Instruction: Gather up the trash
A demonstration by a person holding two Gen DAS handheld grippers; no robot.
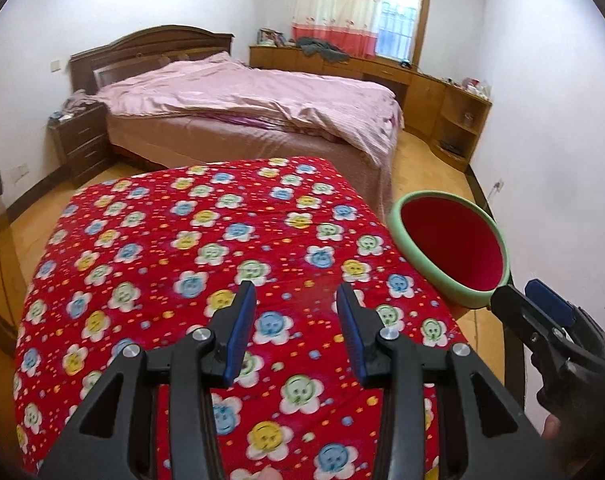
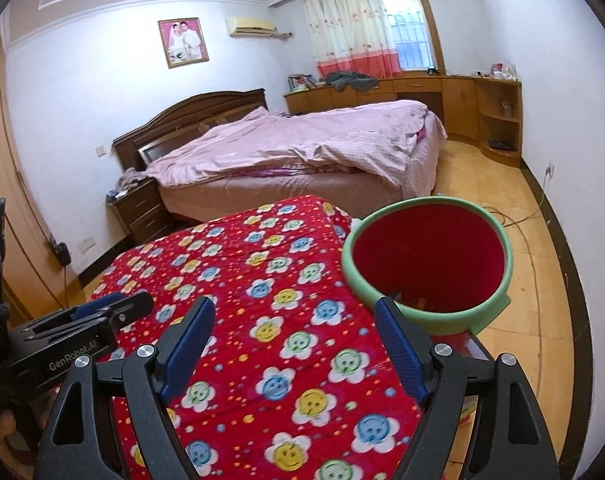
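Home bedroom. Dark wooden-headboard double bed under rumpled pink striped quilt; matching dark bedside cabinet; framed couple portrait and wall air conditioner; floral curtain at barred window; honey-coloured wooden wall cabinets.

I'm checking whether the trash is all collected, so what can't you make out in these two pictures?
- Bin bottom: right wrist view, near rim and right gripper finger hide most of it; only small brownish bits show.
- Bin contents: left wrist view, tilted; only red lining shows.
- Blanket near edge: left gripper covers it.
- Desk items: too small.
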